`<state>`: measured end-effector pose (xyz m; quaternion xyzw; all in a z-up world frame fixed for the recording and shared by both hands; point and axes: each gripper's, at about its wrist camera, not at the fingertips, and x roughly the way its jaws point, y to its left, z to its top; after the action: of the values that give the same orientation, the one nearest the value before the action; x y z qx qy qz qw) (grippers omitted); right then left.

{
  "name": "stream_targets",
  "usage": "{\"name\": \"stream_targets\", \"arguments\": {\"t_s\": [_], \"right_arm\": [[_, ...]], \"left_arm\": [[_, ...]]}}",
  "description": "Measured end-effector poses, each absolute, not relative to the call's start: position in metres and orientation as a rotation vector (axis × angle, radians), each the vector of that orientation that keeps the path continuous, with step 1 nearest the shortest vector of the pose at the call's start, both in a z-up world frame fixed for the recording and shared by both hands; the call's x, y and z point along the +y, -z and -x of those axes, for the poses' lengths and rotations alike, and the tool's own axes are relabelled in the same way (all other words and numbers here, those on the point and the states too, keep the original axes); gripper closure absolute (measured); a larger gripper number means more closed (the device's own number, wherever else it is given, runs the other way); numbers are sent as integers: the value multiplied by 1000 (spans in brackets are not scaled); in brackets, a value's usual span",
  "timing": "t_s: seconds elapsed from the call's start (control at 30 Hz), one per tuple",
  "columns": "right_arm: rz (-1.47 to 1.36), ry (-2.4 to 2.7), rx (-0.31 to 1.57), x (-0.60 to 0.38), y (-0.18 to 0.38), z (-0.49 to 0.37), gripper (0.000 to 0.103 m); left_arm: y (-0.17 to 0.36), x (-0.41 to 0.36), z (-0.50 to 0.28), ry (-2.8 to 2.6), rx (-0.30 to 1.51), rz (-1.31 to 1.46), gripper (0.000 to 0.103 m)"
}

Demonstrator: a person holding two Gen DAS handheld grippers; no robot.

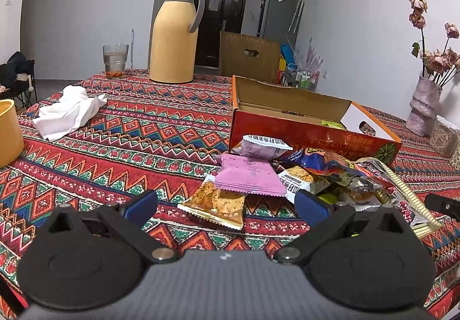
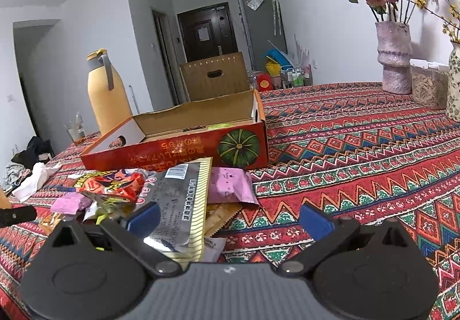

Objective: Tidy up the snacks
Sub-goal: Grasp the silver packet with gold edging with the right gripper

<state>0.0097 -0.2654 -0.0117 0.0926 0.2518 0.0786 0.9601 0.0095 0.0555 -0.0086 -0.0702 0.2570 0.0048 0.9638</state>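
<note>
**Snack pile waits in front of the open box**

Both the left gripper and right gripper hang wide open and empty. The snack packets lie heaped just before the orange box. Best to take the topmost loose pink packet first, pinching one flat edge.

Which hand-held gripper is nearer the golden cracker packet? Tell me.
Left. The left hand-held gripper is open with the golden cracker packet lying between its fingertips. The right hand-held gripper is open over the silver striped packet, farther along the pile.
</note>
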Motion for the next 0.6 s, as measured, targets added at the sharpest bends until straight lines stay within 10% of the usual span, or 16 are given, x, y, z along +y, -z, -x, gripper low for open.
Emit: {"name": "stream_targets", "arguments": {"t_s": [0.6], "right_arm": [[-143, -212, 514, -247, 5, -20, 0]], "left_arm": [[15, 45, -17, -8, 553, 123, 0]]}}
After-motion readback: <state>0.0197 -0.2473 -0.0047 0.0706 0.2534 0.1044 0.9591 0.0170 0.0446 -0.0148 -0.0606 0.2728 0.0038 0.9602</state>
